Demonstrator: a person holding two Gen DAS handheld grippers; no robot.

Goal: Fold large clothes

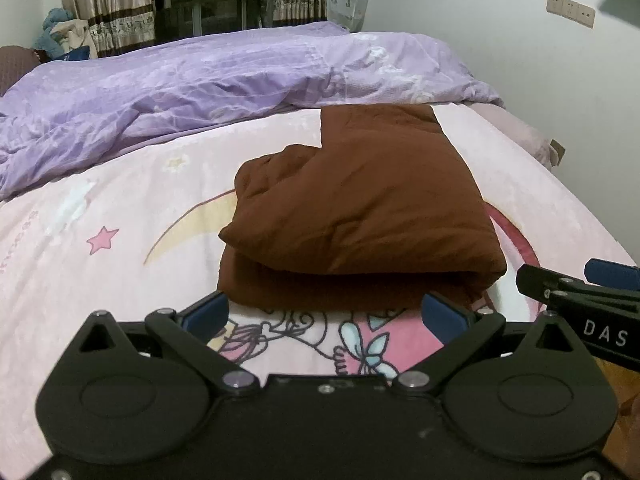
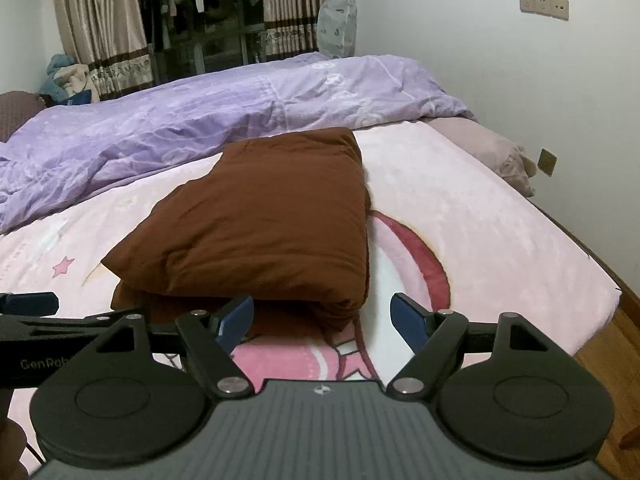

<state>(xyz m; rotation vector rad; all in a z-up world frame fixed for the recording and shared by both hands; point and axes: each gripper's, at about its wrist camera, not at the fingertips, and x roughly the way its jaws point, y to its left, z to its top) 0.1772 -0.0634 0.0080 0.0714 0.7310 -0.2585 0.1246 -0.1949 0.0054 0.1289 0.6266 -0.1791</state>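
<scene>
Garment [image 1: 360, 208] lies folded on the bed [image 1: 120, 280], so I hold left tool [image 1: 326, 316] and right tool [image 2: 322, 320] spread apart, gripping nothing.

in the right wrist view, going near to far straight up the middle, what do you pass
right gripper, open → pink cartoon blanket → folded brown garment → purple duvet → window with curtains
</scene>
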